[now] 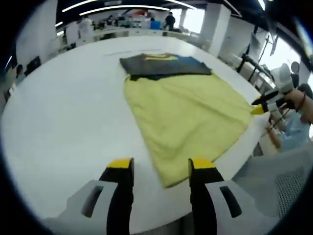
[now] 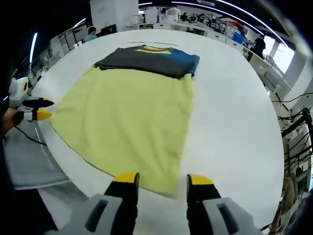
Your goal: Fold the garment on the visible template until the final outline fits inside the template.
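A yellow garment with a dark grey and blue top part lies spread flat on the white round table. In the left gripper view my left gripper is open just above the table edge, and the hem's near corner lies between its jaws. My right gripper, held by a hand, hovers at the garment's right edge. In the right gripper view the yellow garment fills the middle. My right gripper is open over its near hem corner, and my left gripper sits by the left edge.
A thin dark line is marked on the table beyond the garment. A grey surface lies below the table's near edge. Cables and a stand hang at the right. Desks and people stand far behind.
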`<state>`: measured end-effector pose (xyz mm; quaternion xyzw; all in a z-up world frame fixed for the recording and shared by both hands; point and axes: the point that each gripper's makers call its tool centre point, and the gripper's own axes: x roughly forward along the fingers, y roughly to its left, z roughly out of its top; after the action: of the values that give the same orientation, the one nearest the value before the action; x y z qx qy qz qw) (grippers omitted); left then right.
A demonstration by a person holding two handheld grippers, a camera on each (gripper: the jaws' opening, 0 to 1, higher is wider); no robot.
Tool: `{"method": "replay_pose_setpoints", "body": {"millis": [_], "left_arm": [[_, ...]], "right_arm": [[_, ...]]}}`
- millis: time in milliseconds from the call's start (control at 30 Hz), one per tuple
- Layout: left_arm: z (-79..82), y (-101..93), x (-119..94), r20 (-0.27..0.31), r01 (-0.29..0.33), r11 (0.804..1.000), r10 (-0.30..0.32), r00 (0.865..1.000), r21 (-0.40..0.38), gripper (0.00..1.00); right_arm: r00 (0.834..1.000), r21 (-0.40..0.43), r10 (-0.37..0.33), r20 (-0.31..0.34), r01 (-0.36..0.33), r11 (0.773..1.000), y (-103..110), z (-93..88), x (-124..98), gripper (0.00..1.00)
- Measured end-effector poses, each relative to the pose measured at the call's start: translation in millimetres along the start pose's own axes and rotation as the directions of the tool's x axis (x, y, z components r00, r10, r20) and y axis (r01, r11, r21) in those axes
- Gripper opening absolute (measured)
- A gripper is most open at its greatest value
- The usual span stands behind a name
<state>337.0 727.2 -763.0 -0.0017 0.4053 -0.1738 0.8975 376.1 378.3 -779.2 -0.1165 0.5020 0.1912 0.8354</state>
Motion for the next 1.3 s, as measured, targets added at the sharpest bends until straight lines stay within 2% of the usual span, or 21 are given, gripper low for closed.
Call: {"method": "replay_pose_setpoints", "body": {"millis": [100,200,333,433,467,567,733,833,900,1000,1067,1133,1300], "left_arm": [[-6.2,0.2,1,-0.025,-0.01,1.0,0.01,1.0,0.01,0.36],[-7.8,1.2,0,-0.033,-0.024,1.0,0.025,0.999,0.004,0.35],[-9.6,0.3,3,-0.031,-0.031,0.999,0.03,0.999,-0.03,0.29],[-14.5,2.5,5,-0.059,-0.061,0.998,0.06,0.996,-0.021,0.26],[-11.3,1.9,6,-0.047,-0.065,0.998,0.064,0.997,-0.023,0.26],[-10.7,3.3,7,-0.044,-0.086,0.994,0.083,0.996,-0.065,0.23],[-13.9,-3.2,5,-0.069,-0.109,0.994,0.106,0.992,-0.033,0.2],[-16.8,-7.1,5,-0.083,-0.103,0.994,0.1,0.992,-0.036,0.1],[-16.4,-8.1,6,-0.089,-0.119,0.991,0.113,0.99,-0.059,0.08],[-16.4,-3.7,6,-0.096,-0.144,0.984,0.134,0.986,-0.106,0.05],[-16.5,-6.1,6,-0.096,-0.126,0.985,0.115,0.989,-0.12,0.02],[-17.6,-4.4,5,-0.101,-0.137,0.982,0.125,0.987,-0.13,0.01],[-16.6,-0.6,-1,-0.1,-0.12,0.985,0.107,0.989,-0.127,0.0]], "right_arm": [[0.999,0.083,0.031,0.007,-0.032,0.996,5,0.0,1,0.27],[0.999,0.13,0.03,0.02,-0.032,0.991,4,-1.6,-1,0.22],[1.0,0.124,0.009,0.01,-0.01,0.992,-1,-4.2,-3,0.19],[1.0,0.162,0.016,0.026,-0.02,0.987,-6,-3.8,0,0.16],[1.0,0.166,0.01,0.03,-0.015,0.986,-4,-2.9,-2,0.15],[1.0,0.117,-0.012,0.022,0.009,0.993,-8,-3.8,0,0.13],[0.999,0.12,-0.022,0.033,0.018,0.993,-3,-1.0,0,0.08],[0.999,0.129,-0.031,0.042,0.025,0.991,-6,0.5,2,0.03],[0.998,0.144,-0.039,0.048,0.032,0.989,-9,0.9,3,0.0],[0.998,0.163,-0.032,0.056,0.023,0.986,-7,0.6,3,0.0],[0.998,0.175,-0.032,0.058,0.021,0.984,-8,0.9,4,0.0],[0.998,0.179,-0.036,0.059,0.025,0.984,-5,1.6,2,0.0],[0.998,0.122,-0.031,0.054,0.024,0.992,-3,-0.4,1,0.0]]}}
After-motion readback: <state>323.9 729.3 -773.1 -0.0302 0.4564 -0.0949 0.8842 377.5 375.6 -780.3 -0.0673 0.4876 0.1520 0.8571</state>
